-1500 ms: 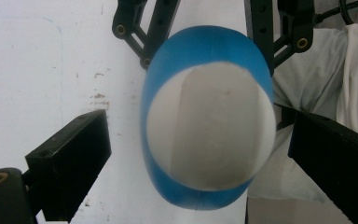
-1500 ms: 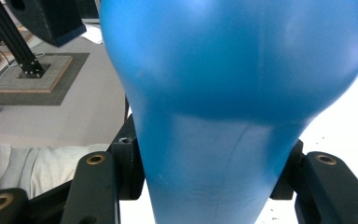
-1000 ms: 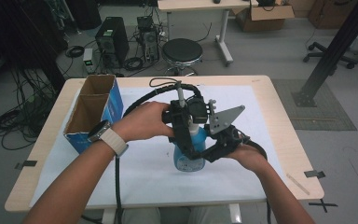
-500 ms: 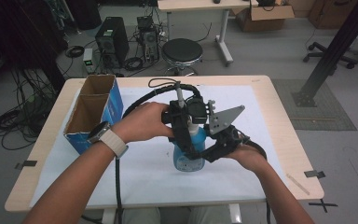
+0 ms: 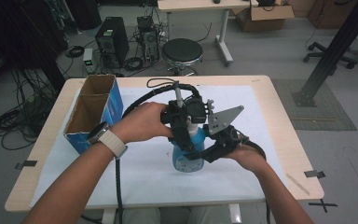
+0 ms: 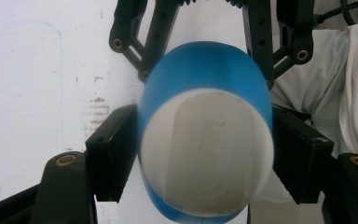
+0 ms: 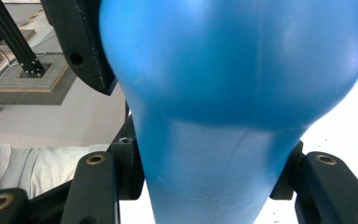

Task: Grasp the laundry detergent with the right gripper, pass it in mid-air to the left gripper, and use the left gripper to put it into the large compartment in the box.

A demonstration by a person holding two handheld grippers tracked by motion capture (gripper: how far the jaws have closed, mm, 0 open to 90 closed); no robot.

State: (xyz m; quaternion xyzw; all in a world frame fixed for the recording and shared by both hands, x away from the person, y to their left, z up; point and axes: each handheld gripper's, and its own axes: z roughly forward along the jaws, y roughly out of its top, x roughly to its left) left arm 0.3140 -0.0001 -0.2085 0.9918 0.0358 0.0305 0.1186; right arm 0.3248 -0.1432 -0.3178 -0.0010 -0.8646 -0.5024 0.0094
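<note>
At the left end of the table point(image 5: 51, 154) stands a tall cardboard box point(image 5: 93, 112) with blue printed sides, open on top and split inside into two compartments. Whatever print its blue side carries is too small to read from here.

Next comes the person's left forearm, a pale-strapped watch point(image 5: 106, 139) on the wrist, the hand wrapped around the left gripper point(image 5: 182, 133). That gripper comes down from above onto the blue bottle point(image 5: 186, 156), which stands upright on the white sheet point(image 5: 140, 172) covering the table, about the middle of it and a little toward the person. In the left gripper view the jaws have just been closing, and their black pads now sit against both sides of the bottle's white cap point(image 6: 207, 154), so the left gripper is clamped on the top of the bottle.

The bottle has a round label on its lower front, pale with dark print; the writing cannot be read.

To the right, the right gripper point(image 5: 204, 151) reaches in level from the person's right hand point(image 5: 247, 156), with its grey three-cornered plate point(image 5: 223, 119) standing above it. In the right gripper view its jaws are clenched on the blue body point(image 7: 223, 121) of the bottle, one at each side of the narrow part. The bottle is thus pinned by both grippers at once, cap and waist.
</note>
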